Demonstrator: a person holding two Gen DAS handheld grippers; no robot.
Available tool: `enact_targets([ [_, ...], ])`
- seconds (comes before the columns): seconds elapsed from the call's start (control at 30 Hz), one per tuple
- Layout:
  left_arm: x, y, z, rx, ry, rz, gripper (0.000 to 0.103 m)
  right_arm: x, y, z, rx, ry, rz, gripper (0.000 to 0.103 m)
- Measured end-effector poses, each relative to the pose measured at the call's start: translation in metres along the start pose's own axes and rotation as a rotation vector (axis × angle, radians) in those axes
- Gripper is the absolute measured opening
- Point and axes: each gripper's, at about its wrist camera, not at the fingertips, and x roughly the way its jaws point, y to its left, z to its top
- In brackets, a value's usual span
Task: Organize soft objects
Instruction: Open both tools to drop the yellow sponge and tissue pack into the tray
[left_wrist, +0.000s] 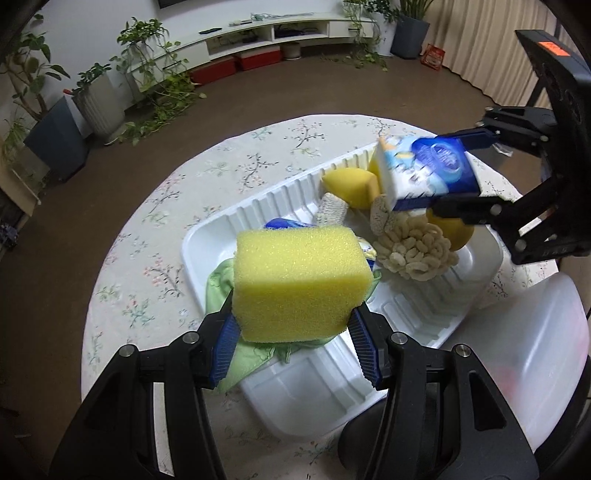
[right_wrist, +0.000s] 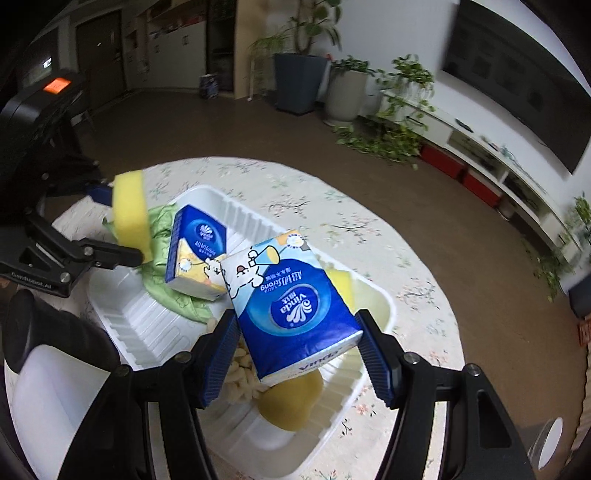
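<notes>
Two tissue packs show. One is clamped between the pads of the right gripper (right_wrist: 297, 345), its long axis running away from the jaws and tilted up over the white tray (right_wrist: 255, 218). This held tissue pack (right_wrist: 291, 302) hangs above the tray; the second tissue pack (right_wrist: 195, 251) lies ahead and left of it, on a green cloth (right_wrist: 162, 236). The left gripper (left_wrist: 291, 345) grips one yellow sponge block (left_wrist: 299, 280), its long side crosswise between the fingers, raised just above the tray's near end. Beyond it lie one cream noodle mitt (left_wrist: 413, 251) and several yellow sponges (left_wrist: 351, 186).
</notes>
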Motion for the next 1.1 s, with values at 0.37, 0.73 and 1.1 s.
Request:
enact_targets([
  [0.37, 0.012, -0.009, 0.012, 0.030, 0.011, -0.031, 0.053, 0.028, 0.009, -0.001, -0.053, 0.047, 0.057, 0.066],
  [0.73, 0.019, -0.008, 0.016, 0.022, 0.033, -0.034, 0.063, 0.030, 0.011, -0.003, -0.092, 0.047, 0.059, 0.069],
  [1.1, 0.010, -0.004, 0.012, 0.003, -0.002, -0.021, 0.081, 0.026, 0.010, -0.009, -0.088, 0.030, 0.023, 0.080],
])
